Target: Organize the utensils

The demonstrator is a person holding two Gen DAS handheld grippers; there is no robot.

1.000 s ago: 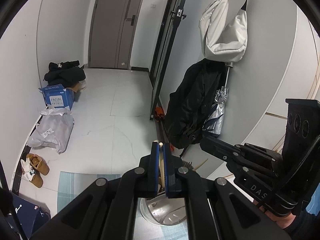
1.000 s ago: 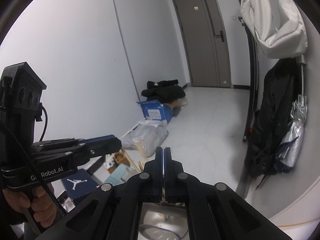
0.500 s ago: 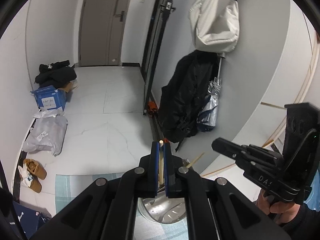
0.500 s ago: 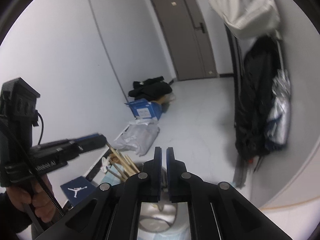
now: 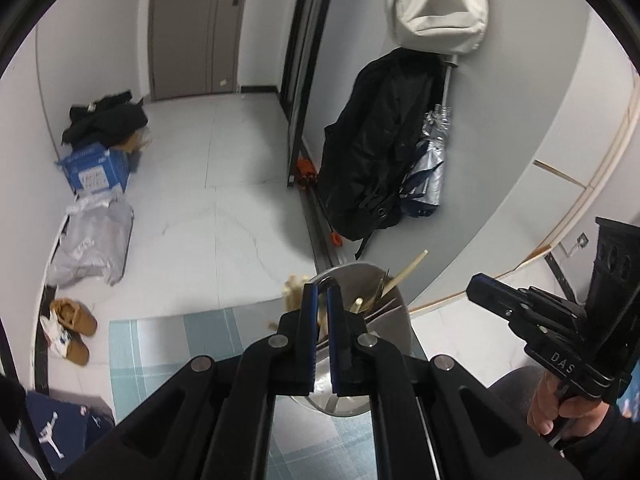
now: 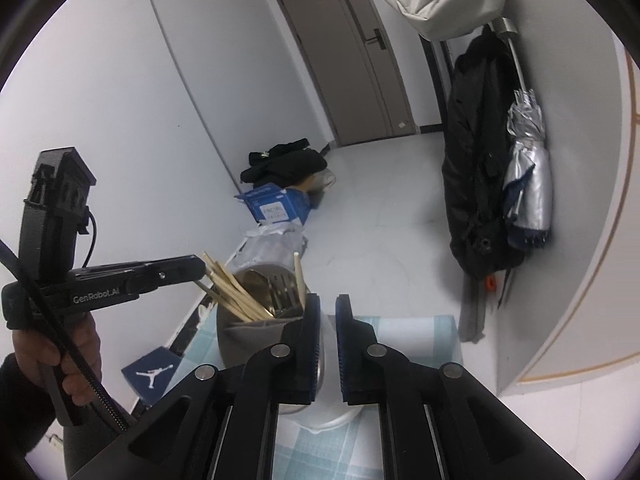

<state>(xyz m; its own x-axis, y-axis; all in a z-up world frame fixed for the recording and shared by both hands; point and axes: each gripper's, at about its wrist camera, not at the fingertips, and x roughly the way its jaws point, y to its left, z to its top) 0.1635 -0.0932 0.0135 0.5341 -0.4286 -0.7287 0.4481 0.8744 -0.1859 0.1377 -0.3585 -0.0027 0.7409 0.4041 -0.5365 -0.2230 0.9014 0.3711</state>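
Note:
A metal utensil holder (image 6: 240,340) stands on a pale blue checked mat (image 6: 412,332). It holds a bundle of wooden chopsticks (image 6: 232,292), a fork (image 6: 282,286) and a spoon. One more chopstick (image 6: 298,276) stands upright at its right side. My left gripper (image 5: 322,300) is shut on a chopstick directly above the holder's rim (image 5: 352,270). In the right wrist view the left gripper (image 6: 198,268) sits at the top of the leaning bundle. My right gripper (image 6: 328,308) is just right of the holder; its jaws are opening with nothing between them. It shows at the right in the left wrist view as the right gripper (image 5: 474,286).
On the floor beyond the table lie a blue carton (image 6: 276,208), grey bags (image 5: 92,240), shoes (image 5: 72,332) and a dark shoebox (image 6: 150,374). A black coat (image 6: 476,160) and a folded umbrella (image 6: 528,176) hang on the right wall. A hand (image 6: 52,360) holds the left gripper.
Both views have tipped down and the holder has come into sight. The right gripper's jaws have parted from shut. The left gripper has kept its chopstick and sunk over the holder.

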